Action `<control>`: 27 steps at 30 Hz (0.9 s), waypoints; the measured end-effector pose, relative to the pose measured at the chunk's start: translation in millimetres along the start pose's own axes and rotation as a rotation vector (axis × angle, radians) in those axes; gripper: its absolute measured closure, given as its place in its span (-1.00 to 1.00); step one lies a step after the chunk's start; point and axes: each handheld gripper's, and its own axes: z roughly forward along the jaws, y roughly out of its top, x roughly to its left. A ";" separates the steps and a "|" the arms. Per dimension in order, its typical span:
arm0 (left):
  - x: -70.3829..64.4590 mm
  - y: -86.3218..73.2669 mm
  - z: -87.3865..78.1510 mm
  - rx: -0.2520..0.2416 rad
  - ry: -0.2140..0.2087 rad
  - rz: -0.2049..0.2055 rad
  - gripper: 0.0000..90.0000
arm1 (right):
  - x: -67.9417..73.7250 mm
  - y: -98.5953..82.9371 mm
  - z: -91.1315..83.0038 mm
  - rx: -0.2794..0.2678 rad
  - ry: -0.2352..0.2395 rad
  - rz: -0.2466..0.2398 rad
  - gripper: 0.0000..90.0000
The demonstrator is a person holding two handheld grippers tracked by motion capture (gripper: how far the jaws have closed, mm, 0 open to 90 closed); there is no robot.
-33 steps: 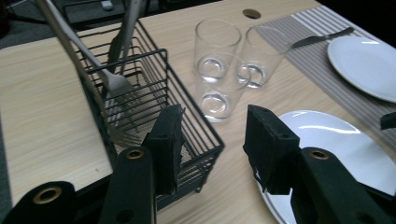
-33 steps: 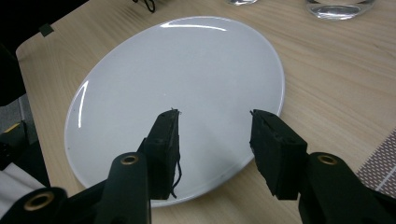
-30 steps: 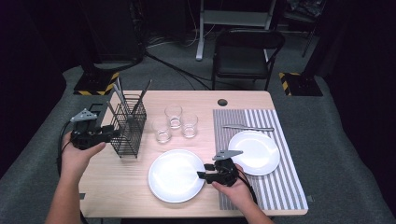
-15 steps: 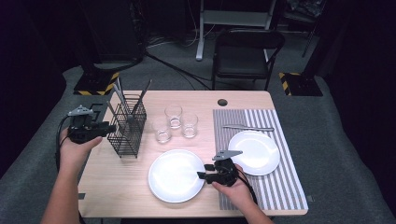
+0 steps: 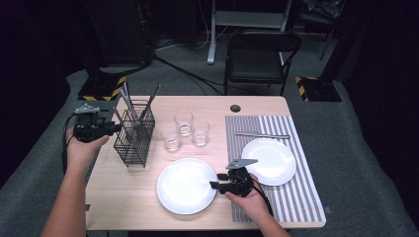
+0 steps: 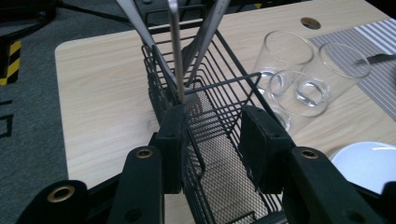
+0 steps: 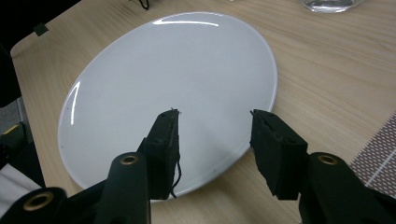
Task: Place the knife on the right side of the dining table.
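Note:
A black wire cutlery basket (image 5: 134,138) stands at the table's left with several metal utensils (image 5: 129,104) leaning in it. My left gripper (image 5: 116,129) is at its left side, open. In the left gripper view the left gripper (image 6: 212,135) straddles the basket (image 6: 224,93) rim, a utensil handle (image 6: 175,51) rising just beyond one jaw. A large white plate (image 5: 187,185) lies at the front centre. My right gripper (image 5: 215,186) hovers open over its right edge, and in the right gripper view the right gripper (image 7: 215,135) is over the plate (image 7: 173,79) with nothing held.
Three clear glasses (image 5: 185,129) stand right of the basket. A striped placemat (image 5: 296,197) on the right holds a smaller white plate (image 5: 271,160) and a knife (image 5: 262,135). A black chair (image 5: 259,54) stands beyond the table's far edge.
My left gripper has moved away from the person along the basket's left side, up to its rim. The right gripper and the plate have stayed put.

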 end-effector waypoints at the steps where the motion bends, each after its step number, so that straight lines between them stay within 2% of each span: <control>1: 1.3 1.4 -0.1 0.008 0.000 -0.001 0.37 | -0.3 -0.1 -0.1 0.000 0.000 0.000 0.15; 8: 6.4 4.4 6.6 -0.017 0.022 -0.011 0.38 | -1.7 -0.5 -0.6 0.000 -0.001 0.007 0.15; 17: 8.8 6.6 17.9 -0.010 0.023 -0.022 0.44 | -2.2 -1.1 -0.8 0.000 0.003 0.015 0.15; 21: 9.6 7.4 22.0 -0.033 0.038 -0.033 0.47 | -3.0 -1.3 -0.9 0.000 0.001 0.013 0.15; 27: 9.8 10.0 26.5 -0.021 0.045 -0.028 0.52 | -4.5 -1.7 -1.3 0.001 -0.001 0.016 0.15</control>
